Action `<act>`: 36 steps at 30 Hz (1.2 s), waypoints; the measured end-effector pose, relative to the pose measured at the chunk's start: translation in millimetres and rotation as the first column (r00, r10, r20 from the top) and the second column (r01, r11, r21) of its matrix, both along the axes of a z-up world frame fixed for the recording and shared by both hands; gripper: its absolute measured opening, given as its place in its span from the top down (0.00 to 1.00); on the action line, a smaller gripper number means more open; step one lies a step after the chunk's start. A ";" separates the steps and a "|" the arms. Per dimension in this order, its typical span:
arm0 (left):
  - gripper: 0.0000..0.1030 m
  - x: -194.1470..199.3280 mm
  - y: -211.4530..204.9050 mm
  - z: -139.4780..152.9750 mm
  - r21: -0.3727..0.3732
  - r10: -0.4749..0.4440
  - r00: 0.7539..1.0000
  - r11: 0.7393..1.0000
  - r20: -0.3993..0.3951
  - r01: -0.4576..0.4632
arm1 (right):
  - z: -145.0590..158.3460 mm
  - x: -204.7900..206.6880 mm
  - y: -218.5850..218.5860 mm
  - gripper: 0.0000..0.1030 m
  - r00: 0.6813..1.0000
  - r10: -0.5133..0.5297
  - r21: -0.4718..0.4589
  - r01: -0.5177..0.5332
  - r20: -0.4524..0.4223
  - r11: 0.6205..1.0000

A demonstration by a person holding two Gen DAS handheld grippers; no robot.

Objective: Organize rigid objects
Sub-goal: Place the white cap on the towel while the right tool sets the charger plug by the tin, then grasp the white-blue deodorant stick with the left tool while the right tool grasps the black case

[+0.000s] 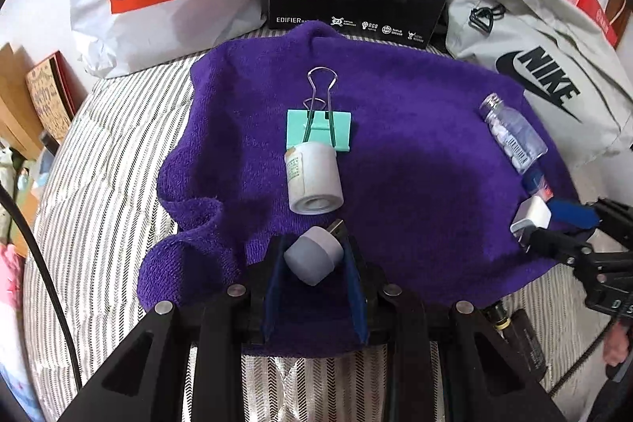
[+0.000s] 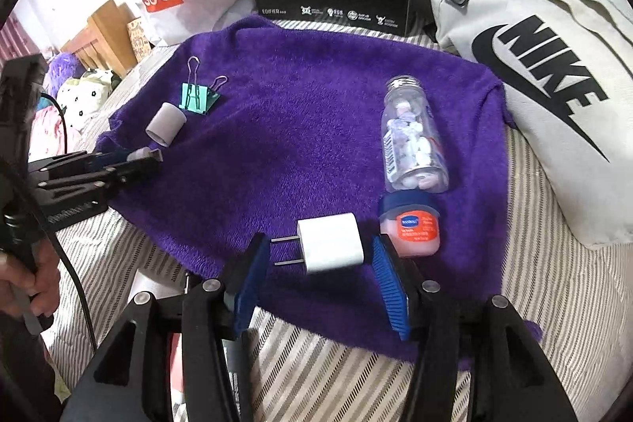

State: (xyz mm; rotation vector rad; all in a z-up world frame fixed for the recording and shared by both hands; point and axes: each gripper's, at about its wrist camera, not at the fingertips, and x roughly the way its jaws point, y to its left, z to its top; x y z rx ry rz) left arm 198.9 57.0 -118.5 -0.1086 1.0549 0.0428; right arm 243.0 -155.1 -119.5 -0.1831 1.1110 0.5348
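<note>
Left side first: your left gripper (image 1: 314,256) is clamped on the grey plug adapter (image 1: 312,256), jaws narrow, both blue pads pressing its sides, metal connector end sticking out forward. It hangs just short of the white tape roll (image 1: 314,182), which lies on its side and touches the teal binder clip (image 1: 318,133) behind it. All on the purple towel (image 1: 415,113). Looks like you're building a left-hand group: clip, roll, adapter next. Next move, as I read it: lower the adapter onto the towel just beside the roll without knocking it, since it could roll, then let go. The gripper is pitched steeply down over the towel's near edge; your left hand (image 2: 27,283) shows at the edge of the right view, gripping the handle.

Right side: your right gripper (image 2: 316,275) is spread wide around the white charger (image 2: 330,242), pads clear of it on both sides, prongs pointing toward the left finger. The charger lies on the towel, just beside the small Vaseline jar (image 2: 409,228), with the clear pill bottle (image 2: 413,141) lying behind that. So the right-hand group looks placed; the charger reads as released. Next there: back straight out, keeping the right finger (image 2: 389,287) off the jar. Right gripper also angled steeply down, low over the towel's front edge.
</note>
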 end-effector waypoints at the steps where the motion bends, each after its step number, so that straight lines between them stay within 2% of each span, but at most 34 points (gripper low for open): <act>1: 0.72 0.5 -0.3 0.2 0.004 0.000 1.000 1.000 -0.002 0.000 | 0.8 -1.2 -1.1 0.47 1.000 -0.001 0.002 0.001 0.000 1.000; 6: 0.71 2.9 -2.0 -1.5 0.022 -0.002 1.000 1.000 -0.031 0.003 | 0.1 -1.4 -7.0 0.45 1.000 -0.021 0.017 0.021 -0.009 1.000; 9: 0.65 2.8 -0.1 -3.5 0.005 -0.001 0.999 1.000 -0.048 0.001 | 1.2 -3.1 -10.0 0.45 1.000 -0.029 0.021 0.029 -0.007 0.999; 11: 0.51 3.2 -1.5 -4.6 -0.012 -0.021 0.998 1.000 -0.062 0.020 | 3.9 -5.5 -12.8 0.45 0.999 -0.033 0.029 0.033 -0.003 0.999; 14: 0.42 0.3 -2.3 -3.2 0.022 0.008 0.997 1.000 -0.073 -0.006 | 11.5 -12.2 -19.2 0.45 0.999 -0.039 0.036 0.038 0.011 0.999; 17: 0.42 -10.4 1.3 5.6 -0.024 0.027 0.998 0.999 -0.051 -0.028 | 19.9 -19.6 -27.1 0.45 0.998 -0.049 0.043 0.048 0.028 0.998; 22: 0.39 -38.2 -10.9 26.2 0.002 0.014 1.000 1.000 -0.001 -0.014 | 29.3 -36.4 -47.1 0.45 0.995 -0.086 0.075 0.083 0.042 0.994; 26: 0.39 -60.1 -29.6 35.8 -0.047 -0.017 1.000 0.999 0.022 0.018 | 29.1 -51.0 -62.1 0.45 0.992 -0.123 0.089 0.120 0.040 0.989; 32: 0.39 -77.2 -65.1 26.5 -0.117 -0.075 0.997 0.990 0.003 0.075 | 26.2 -68.6 -87.8 0.45 0.979 -0.203 0.117 0.200 0.016 0.973; 36: 0.39 -79.8 -79.1 9.8 -0.103 -0.090 0.995 0.991 -0.044 0.085 | 28.2 -82.5 -99.5 0.45 0.972 -0.234 0.126 0.231 0.010 0.965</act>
